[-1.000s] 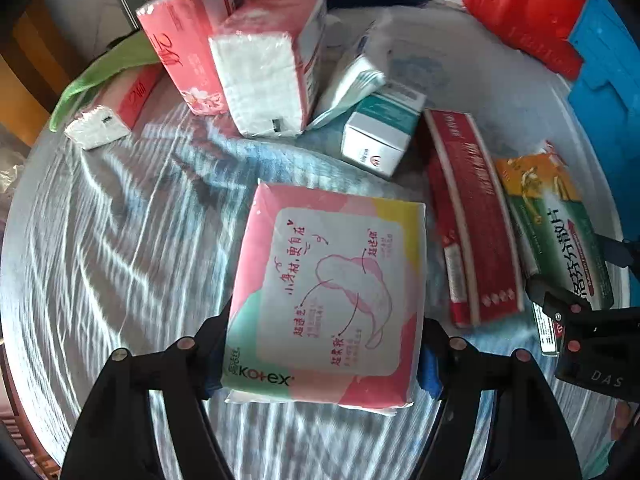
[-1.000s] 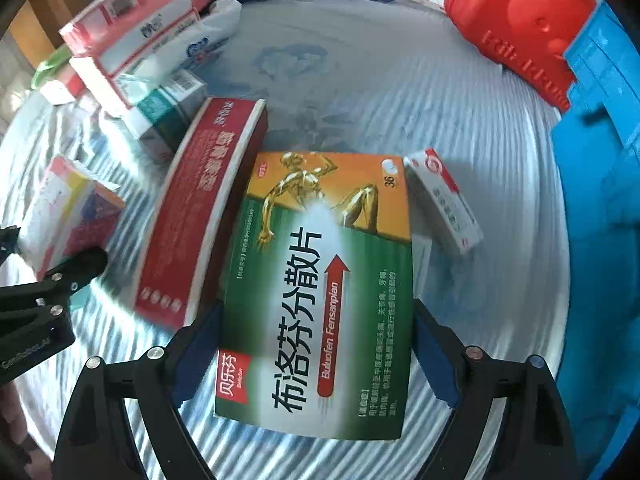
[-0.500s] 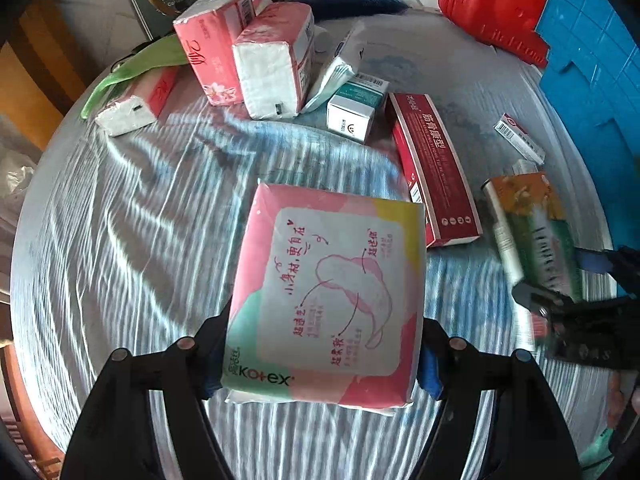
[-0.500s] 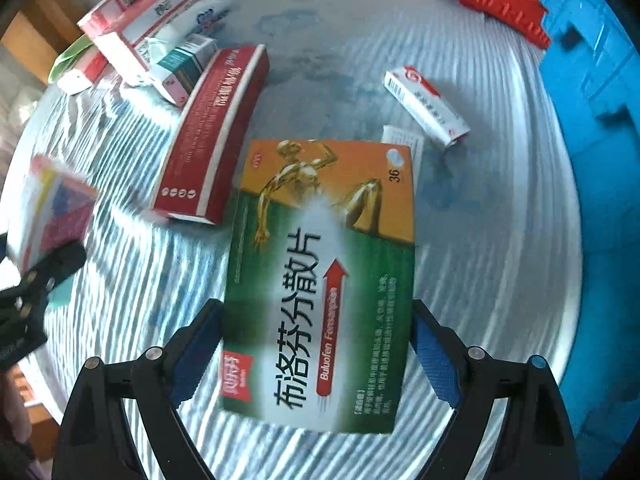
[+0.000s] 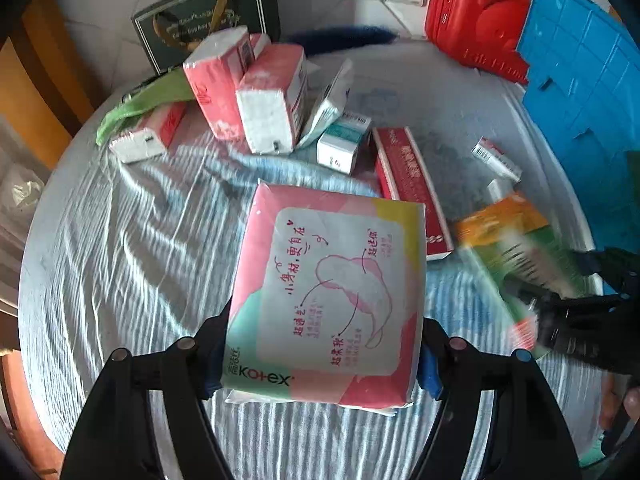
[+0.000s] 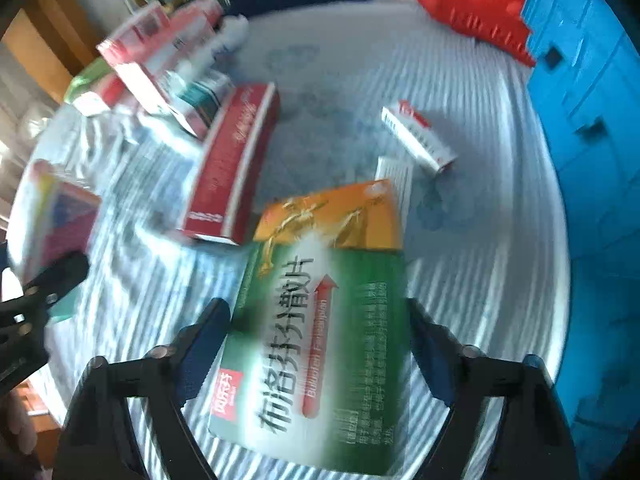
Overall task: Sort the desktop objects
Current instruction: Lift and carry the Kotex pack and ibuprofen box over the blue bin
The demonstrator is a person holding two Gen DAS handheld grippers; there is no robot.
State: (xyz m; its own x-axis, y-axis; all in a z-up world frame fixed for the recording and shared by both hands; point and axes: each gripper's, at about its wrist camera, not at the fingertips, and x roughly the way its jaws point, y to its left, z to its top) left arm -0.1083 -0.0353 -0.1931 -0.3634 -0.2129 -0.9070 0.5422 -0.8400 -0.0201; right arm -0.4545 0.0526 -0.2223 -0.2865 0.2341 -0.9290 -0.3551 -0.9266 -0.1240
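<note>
My left gripper is shut on a pink Kotex pad pack and holds it above the round table. My right gripper is shut on a green and orange ibuprofen box, also held above the table; the box shows blurred in the left wrist view. On the table lie a long red box, a teal and white box, a small red and white box and several tissue packs.
The table has a rumpled striped cloth. A red case and a blue plastic crate stand at the right. A dark framed box leans on the wall behind. A green cloth lies far left.
Both grippers have risen and pulled back from the table with their loads, so more of the table shows. The right gripper's box has tilted and is blurred from motion.
</note>
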